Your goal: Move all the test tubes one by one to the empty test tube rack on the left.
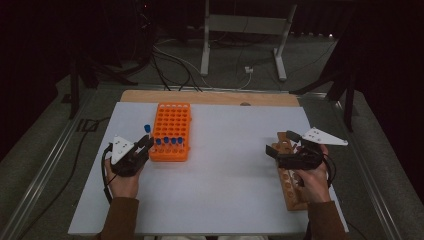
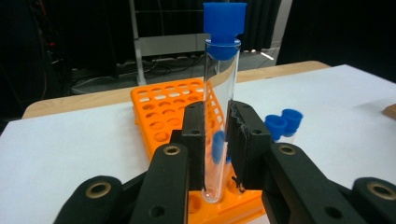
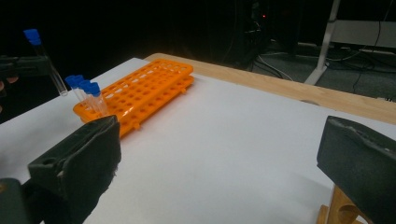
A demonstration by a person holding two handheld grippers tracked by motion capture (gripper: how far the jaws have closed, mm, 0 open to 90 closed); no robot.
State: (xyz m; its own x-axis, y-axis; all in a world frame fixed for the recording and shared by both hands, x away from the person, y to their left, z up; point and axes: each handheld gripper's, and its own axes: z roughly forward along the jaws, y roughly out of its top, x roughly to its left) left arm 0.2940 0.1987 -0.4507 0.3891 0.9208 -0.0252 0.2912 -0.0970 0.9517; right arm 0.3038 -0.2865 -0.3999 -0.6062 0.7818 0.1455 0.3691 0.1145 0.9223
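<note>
My left gripper [image 1: 145,146] is shut on a clear test tube with a blue cap [image 2: 221,84], held upright just left of the orange tube rack [image 1: 171,131]. In the left gripper view the tube's rounded bottom hangs over the rack's near edge [image 2: 233,205]. Several blue-capped tubes [image 1: 169,141] stand in the rack's front row. My right gripper [image 1: 280,146] stands open over the far end of a wooden rack [image 1: 291,185], with nothing between its pads [image 3: 88,154]. The right gripper view shows the orange rack [image 3: 144,91] and the held tube [image 3: 44,56] at far left.
A white sheet [image 1: 225,175] covers the table, with a wooden strip [image 1: 210,97] along its far edge. Cables and a metal table frame [image 1: 245,30] lie on the dark floor beyond.
</note>
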